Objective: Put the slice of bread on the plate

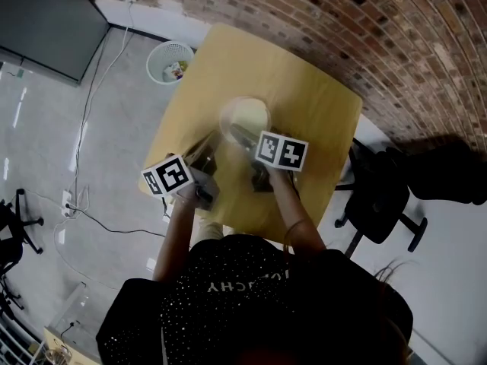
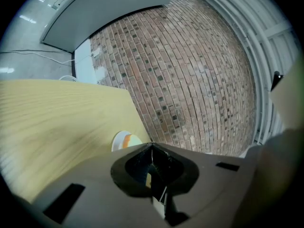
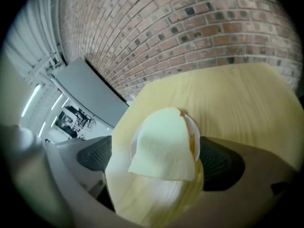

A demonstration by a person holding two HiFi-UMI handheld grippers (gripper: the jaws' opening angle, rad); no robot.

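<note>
A pale slice of bread [image 3: 164, 144] lies on a small white plate [image 3: 195, 129] on the wooden table [image 3: 237, 99]. My right gripper [image 3: 159, 160] is open and points down at it. Its dark pads [image 3: 221, 163] stand wide on either side of the slice without pressing it. From the head view the bread [image 1: 245, 116] and plate [image 1: 226, 130] sit mid-table, just beyond the right gripper [image 1: 245, 138]. My left gripper [image 1: 202, 157] hangs low at the table's near left side. In its own view the left gripper [image 2: 152, 147] has its jaws together, with the plate [image 2: 124, 140] just ahead.
A white waste basket [image 1: 170, 61] stands on the floor beyond the table's far left corner. A black chair [image 1: 380, 196] is at the right side. A brick wall [image 1: 365, 29] runs behind the table. Cables [image 1: 84, 150] lie on the floor to the left.
</note>
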